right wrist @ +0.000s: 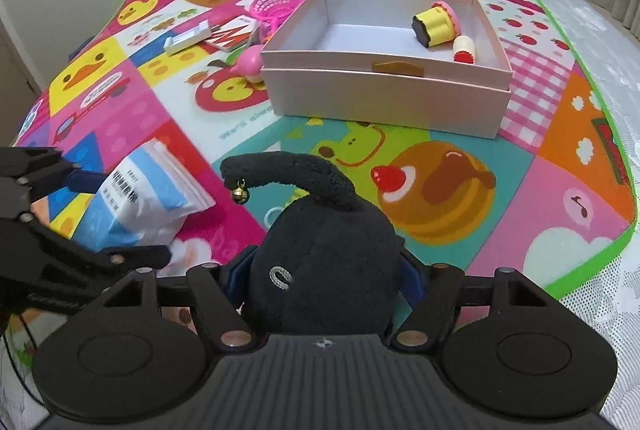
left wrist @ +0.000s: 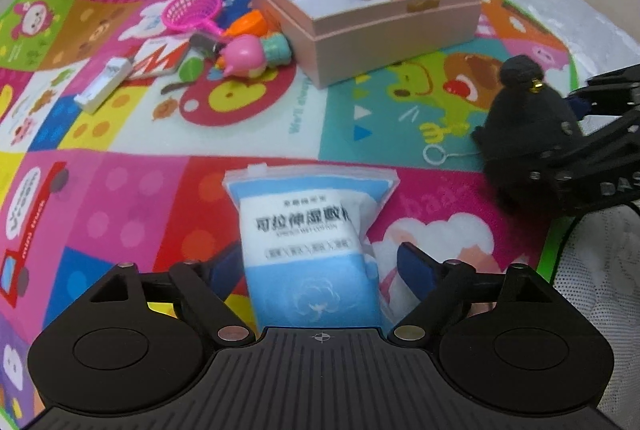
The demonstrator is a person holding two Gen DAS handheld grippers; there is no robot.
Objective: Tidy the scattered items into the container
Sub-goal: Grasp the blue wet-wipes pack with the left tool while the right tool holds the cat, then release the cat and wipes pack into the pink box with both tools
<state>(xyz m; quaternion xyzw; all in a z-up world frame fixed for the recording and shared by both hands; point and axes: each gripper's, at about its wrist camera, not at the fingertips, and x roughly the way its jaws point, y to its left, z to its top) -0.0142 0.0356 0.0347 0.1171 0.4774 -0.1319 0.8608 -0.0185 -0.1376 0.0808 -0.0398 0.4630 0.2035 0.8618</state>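
A blue and white zip bag of wipes [left wrist: 312,238] stands on the colourful play mat between the fingers of my left gripper [left wrist: 320,262], which is open: the right pad stands clear of the bag. My right gripper [right wrist: 326,270] is shut on a black plush toy [right wrist: 324,262] with a small gold bell; both pads press its sides. The left wrist view has that plush [left wrist: 528,126] at the right. The pink box [right wrist: 384,98] sits ahead and holds a yellow cupcake toy [right wrist: 436,24] and a small cream and red toy [right wrist: 464,50].
Left of the box [left wrist: 400,26] lie a pink net scoop [left wrist: 192,10], a pink doll [left wrist: 248,56], an orange toy [left wrist: 248,24], a red and white card pack [left wrist: 160,60] and a white stick-shaped box [left wrist: 104,86]. The mat's green edge runs along the right, over a white cover.
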